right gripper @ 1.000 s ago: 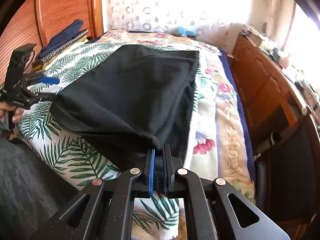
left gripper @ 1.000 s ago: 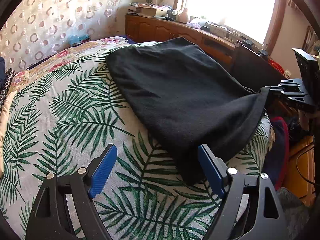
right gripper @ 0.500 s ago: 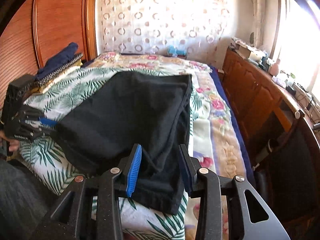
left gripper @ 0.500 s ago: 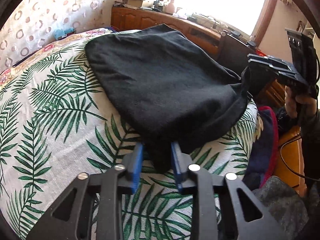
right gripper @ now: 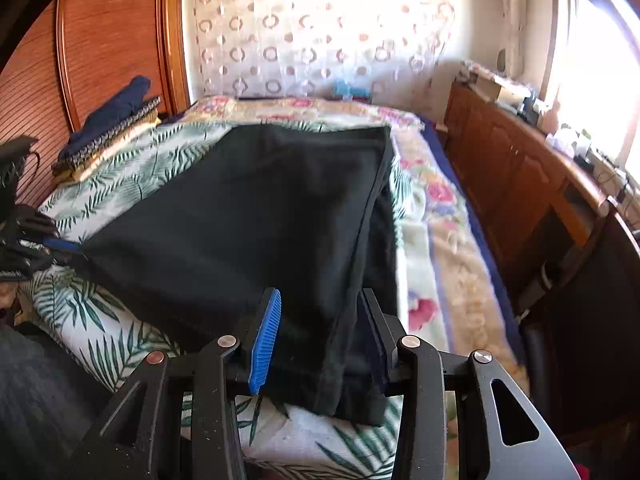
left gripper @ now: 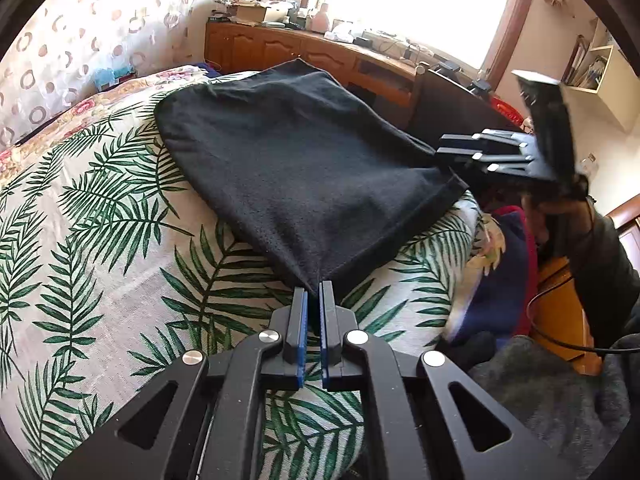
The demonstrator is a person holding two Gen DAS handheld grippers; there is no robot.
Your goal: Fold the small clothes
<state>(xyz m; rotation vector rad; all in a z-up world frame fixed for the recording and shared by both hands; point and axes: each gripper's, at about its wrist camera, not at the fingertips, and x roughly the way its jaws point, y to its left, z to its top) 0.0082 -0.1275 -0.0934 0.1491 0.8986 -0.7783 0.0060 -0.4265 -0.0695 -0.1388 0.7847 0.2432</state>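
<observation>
Black garment, a dark fabric piece lying spread on the palm-leaf bedspread of the bed, close to the near edge and reaching toward the bed's right side, where its folded border runs alongside the floral blanket. Left gripper: jaws pressed together on the garment's near left corner, the cloth drawn to a point between the blue pads; the fabric rises slightly from the bedspread at that corner. Right gripper: jaws opening, set apart on either side of the garment's near right corner; the layered cloth lies between the blue ribbed pad and the opposite pad, with no pinch visible. In the left wrist view the right gripper appears blurred at the garment's right corner, carried by a hand in a dark sleeve. A stack of folded clothes sits at the far left corner of the bed, against the wooden headboard.
</observation>
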